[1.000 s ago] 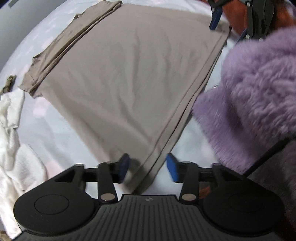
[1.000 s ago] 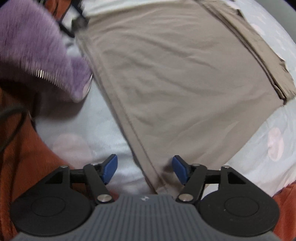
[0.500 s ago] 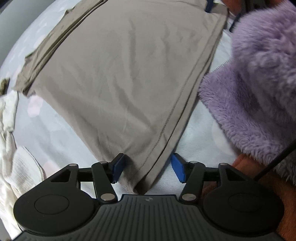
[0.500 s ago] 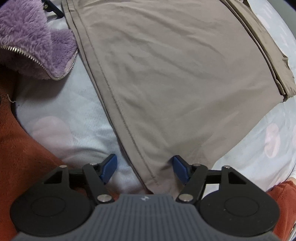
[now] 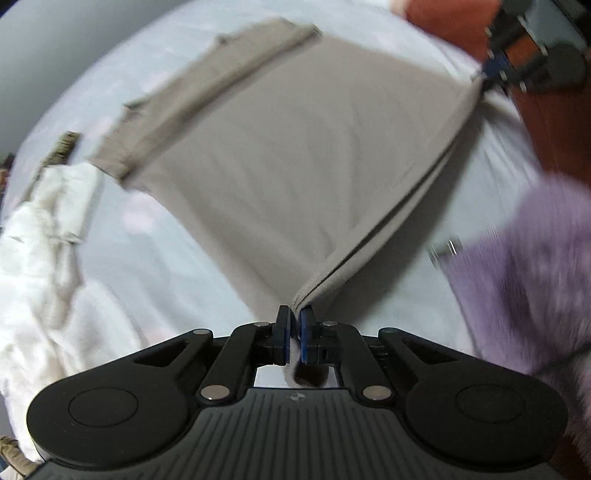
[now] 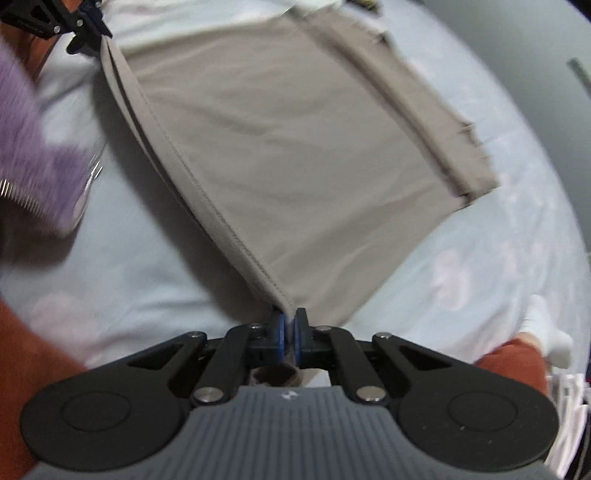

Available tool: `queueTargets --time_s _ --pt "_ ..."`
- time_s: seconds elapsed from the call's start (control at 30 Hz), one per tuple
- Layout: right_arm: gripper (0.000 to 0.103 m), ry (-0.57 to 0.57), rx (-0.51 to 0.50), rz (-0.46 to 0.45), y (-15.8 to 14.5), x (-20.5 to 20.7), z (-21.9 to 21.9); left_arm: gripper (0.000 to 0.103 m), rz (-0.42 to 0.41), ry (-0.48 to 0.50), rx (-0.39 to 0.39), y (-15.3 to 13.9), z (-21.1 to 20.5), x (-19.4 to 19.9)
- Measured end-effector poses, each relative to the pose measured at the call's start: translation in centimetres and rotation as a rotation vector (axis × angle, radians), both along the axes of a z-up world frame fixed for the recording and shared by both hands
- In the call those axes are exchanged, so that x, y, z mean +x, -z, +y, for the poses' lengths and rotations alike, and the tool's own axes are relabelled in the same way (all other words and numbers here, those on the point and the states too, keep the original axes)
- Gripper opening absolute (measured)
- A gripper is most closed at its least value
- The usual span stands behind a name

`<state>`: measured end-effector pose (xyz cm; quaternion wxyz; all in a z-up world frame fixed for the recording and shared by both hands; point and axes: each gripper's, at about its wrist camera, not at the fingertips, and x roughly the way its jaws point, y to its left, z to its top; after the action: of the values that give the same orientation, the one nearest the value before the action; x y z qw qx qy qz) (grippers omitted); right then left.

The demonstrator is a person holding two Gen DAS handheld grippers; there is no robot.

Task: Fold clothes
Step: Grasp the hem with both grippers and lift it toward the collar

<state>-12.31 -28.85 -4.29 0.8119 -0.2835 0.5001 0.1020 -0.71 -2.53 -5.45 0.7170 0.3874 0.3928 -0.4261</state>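
Note:
A taupe garment [image 5: 280, 147] lies spread on a pale blue bed sheet [image 5: 155, 258], its far side folded over in a band. My left gripper [image 5: 295, 325] is shut on one near hem corner and lifts it off the sheet. My right gripper [image 6: 290, 328] is shut on the other hem corner of the taupe garment [image 6: 295, 147]. The hem runs taut between the two grippers. In the left wrist view the right gripper [image 5: 491, 72] shows at the top right; in the right wrist view the left gripper [image 6: 92, 27] shows at the top left.
A purple fleece sleeve [image 5: 524, 280] hangs close at the right of the left wrist view and at the left of the right wrist view [image 6: 33, 155]. White clothes [image 5: 40, 266] lie heaped on the left. An orange-red cloth [image 6: 513, 358] lies near the bed's edge.
Both grippers have shut on the garment's hem corners, which lay between open jaws before. The hem edge has lifted off the sheet and pulled taut.

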Motion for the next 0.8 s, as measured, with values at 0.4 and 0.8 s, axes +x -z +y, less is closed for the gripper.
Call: queueTargets --time_s 0.4,0.8 --pt "0.005 0.039 -0.084 -0.290 -9.5 9.9 -4.7 0.003 -0.267 -0.042 -0.062 -9.2 -7.4 9.5" --pt "0.005 0.051 -0.122 -0.328 -11.9 24.8 -9.1 0.003 -0.333 -0.082 -0.015 -9.2 -13.6 21.3"
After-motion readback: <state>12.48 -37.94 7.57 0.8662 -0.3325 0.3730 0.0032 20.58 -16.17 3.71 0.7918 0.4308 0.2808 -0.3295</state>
